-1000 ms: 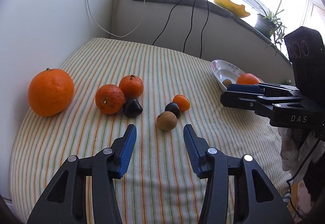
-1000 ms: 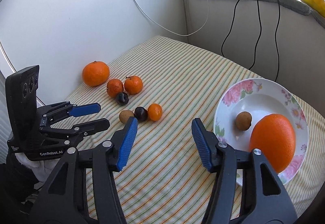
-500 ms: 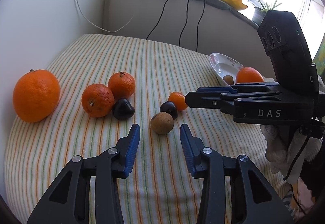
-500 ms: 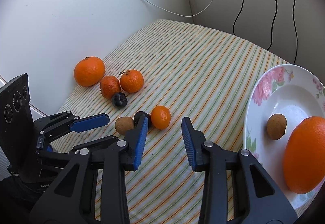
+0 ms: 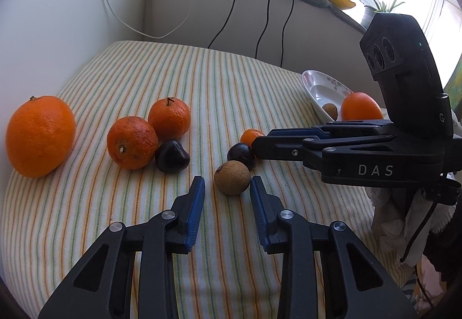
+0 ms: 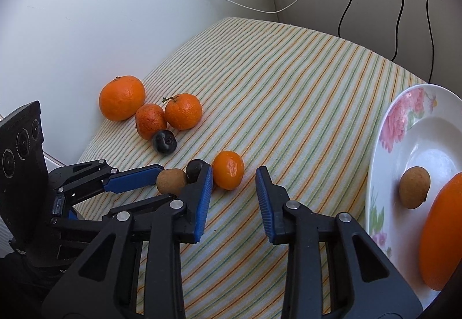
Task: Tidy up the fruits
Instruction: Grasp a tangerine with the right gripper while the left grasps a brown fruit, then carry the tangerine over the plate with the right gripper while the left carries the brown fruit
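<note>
A brown round fruit (image 5: 232,181) lies on the striped cloth just ahead of my open left gripper (image 5: 227,187), level with its fingertips; it also shows in the right wrist view (image 6: 171,181). Behind it lie a dark plum (image 5: 241,155) and a small orange fruit (image 5: 250,137). My open right gripper (image 6: 234,178) hovers just short of that small orange fruit (image 6: 228,169). A flowered plate (image 6: 404,128) at the right holds a brown fruit (image 6: 414,187) and a large orange (image 6: 441,235).
To the left lie a big orange (image 5: 39,135), two mandarins (image 5: 132,142) (image 5: 169,118) and another dark plum (image 5: 172,159). A white wall (image 6: 86,15) runs behind them. Cables (image 5: 265,27) hang at the back wall.
Both grippers have moved forward toward the middle cluster of fruit. The right gripper has come in close over the small orange fruit. Both stay open.
</note>
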{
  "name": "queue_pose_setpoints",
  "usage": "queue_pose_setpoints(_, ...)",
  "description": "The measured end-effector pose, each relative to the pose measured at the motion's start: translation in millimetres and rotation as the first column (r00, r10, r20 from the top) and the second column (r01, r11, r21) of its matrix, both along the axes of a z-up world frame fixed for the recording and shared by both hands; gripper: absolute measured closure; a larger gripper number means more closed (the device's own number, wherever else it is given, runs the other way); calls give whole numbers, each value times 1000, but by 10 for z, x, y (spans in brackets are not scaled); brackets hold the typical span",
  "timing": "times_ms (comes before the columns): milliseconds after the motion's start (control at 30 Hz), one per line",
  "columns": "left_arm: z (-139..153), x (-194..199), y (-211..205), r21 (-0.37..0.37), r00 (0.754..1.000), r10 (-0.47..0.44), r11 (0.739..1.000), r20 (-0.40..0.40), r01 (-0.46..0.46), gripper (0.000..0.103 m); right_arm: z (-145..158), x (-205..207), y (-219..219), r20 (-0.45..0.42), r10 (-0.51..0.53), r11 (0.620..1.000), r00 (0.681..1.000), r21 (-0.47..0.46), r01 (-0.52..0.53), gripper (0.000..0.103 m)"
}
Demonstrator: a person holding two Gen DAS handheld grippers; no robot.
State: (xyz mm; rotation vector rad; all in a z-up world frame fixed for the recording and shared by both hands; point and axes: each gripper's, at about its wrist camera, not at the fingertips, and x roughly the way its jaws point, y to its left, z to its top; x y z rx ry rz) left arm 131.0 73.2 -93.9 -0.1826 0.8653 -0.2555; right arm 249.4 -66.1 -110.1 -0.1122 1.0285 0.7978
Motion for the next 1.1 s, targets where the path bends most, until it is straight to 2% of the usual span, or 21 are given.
queue_pose_setpoints(200, -2, 38, -1, -16, 1000, -8, 1000, -10, 8, 75, -7, 10, -15, -15, 6, 1000, 1000, 11, -6, 73)
queue_pose_setpoints(300, -8, 64, -10, -20, 1000, -13, 1000, -9, 13, 79, -12, 13, 3, -32, 17, 1000, 999, 25, -16, 80)
queue_pose_setpoints(633, 35, 18, -5, -18, 1000, -9, 1000, 7, 9, 79, 23, -62, -7, -14, 9, 1000, 1000, 27, -8, 81)
queue_pose_setpoints(1100, 256, -24, -118, -41, 998, -25, 999, 57, 27, 79, 405, -224, -353, 76, -26, 998, 997, 64, 21, 81)
